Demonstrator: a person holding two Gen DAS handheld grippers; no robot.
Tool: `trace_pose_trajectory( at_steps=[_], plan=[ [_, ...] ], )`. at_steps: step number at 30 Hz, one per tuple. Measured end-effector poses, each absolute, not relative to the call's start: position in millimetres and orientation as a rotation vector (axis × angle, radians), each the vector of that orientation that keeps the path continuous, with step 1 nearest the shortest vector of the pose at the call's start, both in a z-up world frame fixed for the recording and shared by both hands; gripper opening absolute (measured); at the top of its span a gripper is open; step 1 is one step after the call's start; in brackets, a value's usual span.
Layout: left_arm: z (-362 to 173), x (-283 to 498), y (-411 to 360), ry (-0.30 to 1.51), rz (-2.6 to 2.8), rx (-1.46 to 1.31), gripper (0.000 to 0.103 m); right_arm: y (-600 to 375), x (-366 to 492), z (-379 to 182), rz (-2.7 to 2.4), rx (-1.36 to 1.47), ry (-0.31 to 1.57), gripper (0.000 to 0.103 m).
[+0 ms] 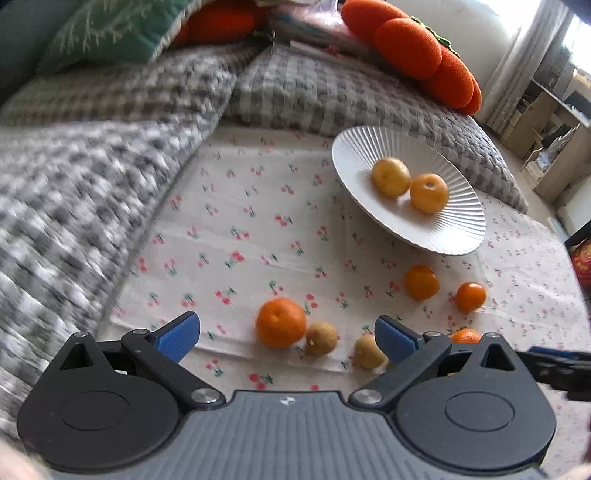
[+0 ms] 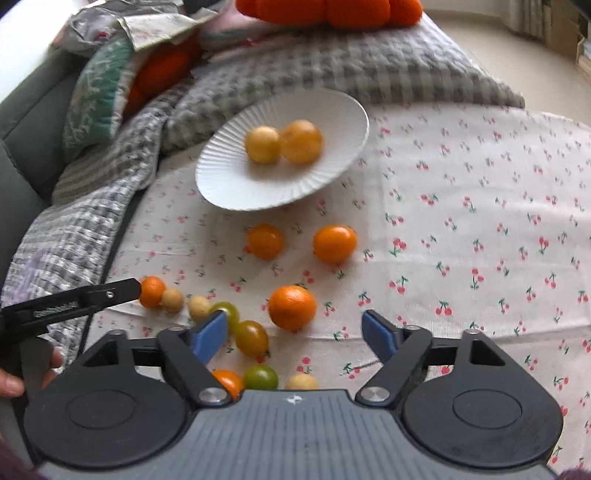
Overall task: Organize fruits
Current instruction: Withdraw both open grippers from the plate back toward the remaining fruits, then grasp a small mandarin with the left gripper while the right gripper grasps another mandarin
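Observation:
A white ribbed plate (image 1: pixel 458 229) (image 2: pixel 221 173) holds two yellow-orange fruits (image 1: pixel 390 176) (image 2: pixel 263 144). Loose on the cherry-print cloth lie several oranges, small tan longans and cherry tomatoes. In the left wrist view my left gripper (image 1: pixel 288 334) is open, with an orange (image 1: pixel 280 322) and a longan (image 1: pixel 321 338) between its blue pads. In the right wrist view my right gripper (image 2: pixel 295 332) is open, with an orange (image 2: pixel 292 307) just beyond its fingertips and an olive tomato (image 2: pixel 251 338) by its left pad. The left gripper's black finger (image 2: pixel 92 295) shows at the left.
A grey checked blanket (image 1: pixel 92 177) lies bunched along the left and back. Orange (image 1: pixel 413 44) and green (image 1: pixel 110 29) cushions sit behind it. The cloth (image 2: pixel 480 221) stretches to the right. Shelves (image 1: pixel 546 122) stand at the far right.

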State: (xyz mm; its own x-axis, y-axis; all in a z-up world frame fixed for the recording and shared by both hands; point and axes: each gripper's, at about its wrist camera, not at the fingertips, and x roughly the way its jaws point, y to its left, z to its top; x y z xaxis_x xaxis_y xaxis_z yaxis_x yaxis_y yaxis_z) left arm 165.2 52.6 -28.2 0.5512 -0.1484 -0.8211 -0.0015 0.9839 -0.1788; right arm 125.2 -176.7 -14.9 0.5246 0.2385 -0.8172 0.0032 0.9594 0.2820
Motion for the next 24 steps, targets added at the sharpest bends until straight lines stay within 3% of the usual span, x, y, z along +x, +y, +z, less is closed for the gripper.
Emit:
trace_pose_trajectory(
  at_steps=[14,24],
  plan=[
    [-50,178,62,1.055,-0.055,-0.236,0.090,-174,137,-29,0.067,0.227,1.000,0.069],
    [-59,184,65,1.072,-0.039,-0.253,0.076,-158,140,-37,0.088,0.171,1.011,0.064]
  ],
)
